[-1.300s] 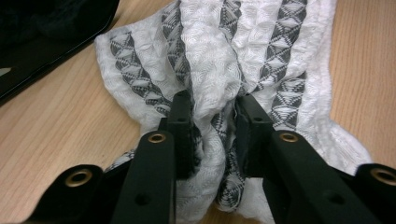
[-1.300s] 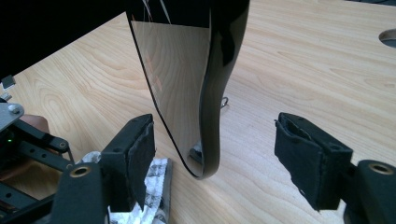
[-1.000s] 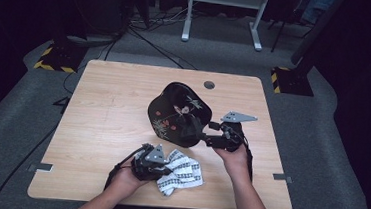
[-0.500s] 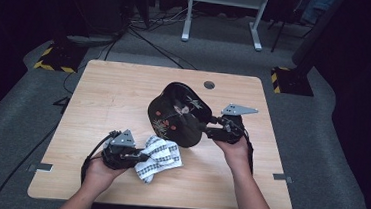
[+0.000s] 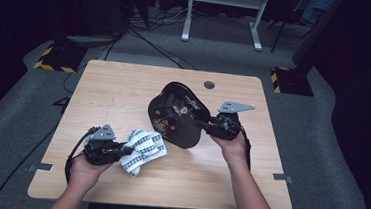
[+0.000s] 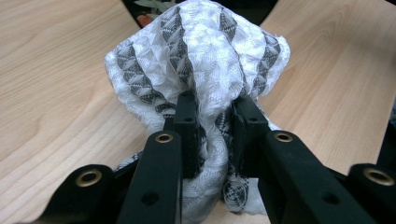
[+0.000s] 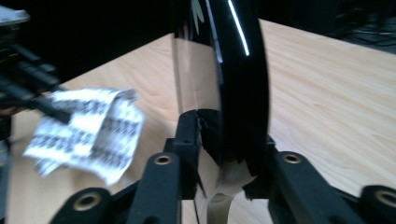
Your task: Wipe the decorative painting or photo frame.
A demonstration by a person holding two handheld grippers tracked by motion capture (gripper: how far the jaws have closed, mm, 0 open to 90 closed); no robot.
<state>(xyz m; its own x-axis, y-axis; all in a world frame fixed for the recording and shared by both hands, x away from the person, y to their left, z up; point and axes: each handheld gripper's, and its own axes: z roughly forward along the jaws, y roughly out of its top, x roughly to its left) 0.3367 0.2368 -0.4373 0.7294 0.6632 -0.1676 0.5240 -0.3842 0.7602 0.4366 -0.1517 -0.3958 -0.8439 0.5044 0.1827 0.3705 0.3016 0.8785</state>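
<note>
A glossy black plate point(image 5: 177, 115) with red and white marks stands tilted on edge in the middle of the wooden table point(image 5: 119, 89). My right gripper point(image 5: 203, 127) holds it by its right rim. In the right gripper view the jaws point(image 7: 229, 140) have just been closing, and the pads now press on the plate's rim point(image 7: 240, 70). My left gripper point(image 5: 127, 151) is near the front left, shut on a bunched white cloth with grey stripes point(image 5: 146, 144). The left gripper view shows the cloth point(image 6: 201, 51) pinched between the jaws point(image 6: 214, 122). In the right gripper view the cloth point(image 7: 88, 130) is left of the plate, apart from it.
A round cable hole point(image 5: 209, 85) sits near the table's far edge. Beyond the table are floor cables, a white stand point(image 5: 220, 17) and yellow-black striped bases point(image 5: 56, 65) point(image 5: 286, 77). Bare tabletop lies at the left and far left.
My left gripper has carried the cloth leftward along the front of the table, away from the plate. The right gripper has closed on the plate's rim and stayed in place.
</note>
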